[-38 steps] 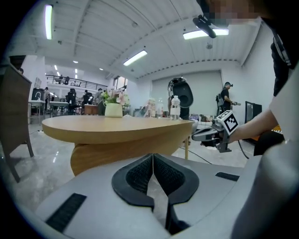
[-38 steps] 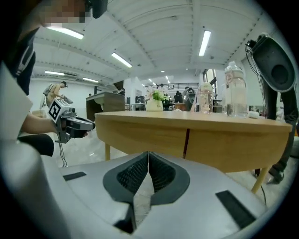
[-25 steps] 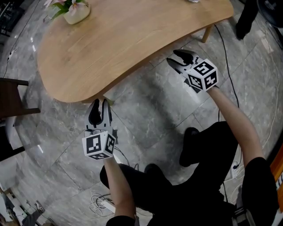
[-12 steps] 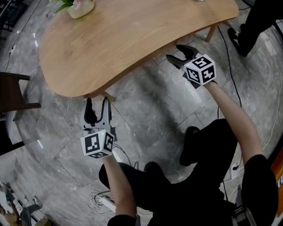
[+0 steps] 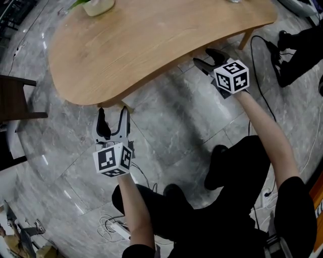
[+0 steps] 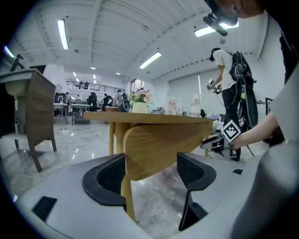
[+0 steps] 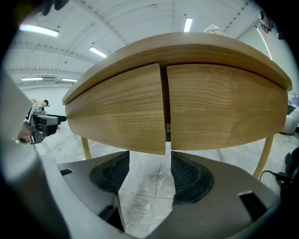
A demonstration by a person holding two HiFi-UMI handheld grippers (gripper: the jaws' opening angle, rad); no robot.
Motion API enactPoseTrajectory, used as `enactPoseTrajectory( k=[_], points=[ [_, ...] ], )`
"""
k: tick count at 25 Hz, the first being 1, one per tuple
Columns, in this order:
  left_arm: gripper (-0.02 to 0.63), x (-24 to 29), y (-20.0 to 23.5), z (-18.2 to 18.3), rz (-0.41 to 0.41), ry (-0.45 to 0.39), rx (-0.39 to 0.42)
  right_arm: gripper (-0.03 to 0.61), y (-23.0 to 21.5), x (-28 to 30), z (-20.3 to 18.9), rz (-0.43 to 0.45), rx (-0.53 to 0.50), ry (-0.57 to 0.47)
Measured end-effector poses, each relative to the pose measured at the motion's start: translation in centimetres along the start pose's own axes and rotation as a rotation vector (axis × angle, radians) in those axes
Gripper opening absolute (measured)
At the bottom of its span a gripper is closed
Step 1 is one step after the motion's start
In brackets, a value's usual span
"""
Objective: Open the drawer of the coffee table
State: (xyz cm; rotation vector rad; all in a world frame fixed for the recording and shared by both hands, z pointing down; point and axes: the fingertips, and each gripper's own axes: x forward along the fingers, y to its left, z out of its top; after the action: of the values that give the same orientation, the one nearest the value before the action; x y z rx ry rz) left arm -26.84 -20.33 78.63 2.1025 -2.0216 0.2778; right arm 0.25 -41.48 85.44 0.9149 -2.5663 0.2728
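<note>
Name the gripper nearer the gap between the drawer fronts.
Right. The right gripper sits just before the gap; the left gripper is at the table's end. Both have just been opening, nothing gripped.

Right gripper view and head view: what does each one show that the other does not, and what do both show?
Only the right gripper view: two wooden fronts under the table, with a dark gap between them. Only the head view: the table's upper face, a pot and a chair. Both: the table's rim, a table leg, the grey floor and the right tongs, which have just been opening and hold nothing.
</note>
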Motion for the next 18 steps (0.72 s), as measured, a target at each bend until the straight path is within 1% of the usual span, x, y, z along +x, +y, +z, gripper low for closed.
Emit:
enactPoseTrajectory(
  k=[1,3,7,10,13,18],
  points=[
    [0.347,-0.1,0.1,0.0,0.007,-0.003,-0.007,0.237,0.1,0.0,-0.1,0.0,-0.001,0.001],
    [0.348,0.1,0.3,0.0,0.016,-0.01,-0.018,0.237,0.1,0.2,-0.2,0.002,-0.001,0.004],
    [0.364,1.3,0.9,0.8,0.026,-0.031,0.008,0.238,0.4,0.7,-0.1,0.009,-0.008,0.004],
    [0.364,1.7,0.6,1.0,0.006,-0.041,0.019,0.238,0.7,0.8,0.0,0.011,-0.01,0.006],
    [0.364,1.8,0.6,1.1,0.006,-0.062,0.017,0.238,0.8,0.9,0.1,0.014,-0.01,0.009],
    [0.364,1.9,0.7,1.0,0.013,-0.048,0.049,0.238,0.8,0.8,0.2,0.025,-0.005,0.018]
  ],
)
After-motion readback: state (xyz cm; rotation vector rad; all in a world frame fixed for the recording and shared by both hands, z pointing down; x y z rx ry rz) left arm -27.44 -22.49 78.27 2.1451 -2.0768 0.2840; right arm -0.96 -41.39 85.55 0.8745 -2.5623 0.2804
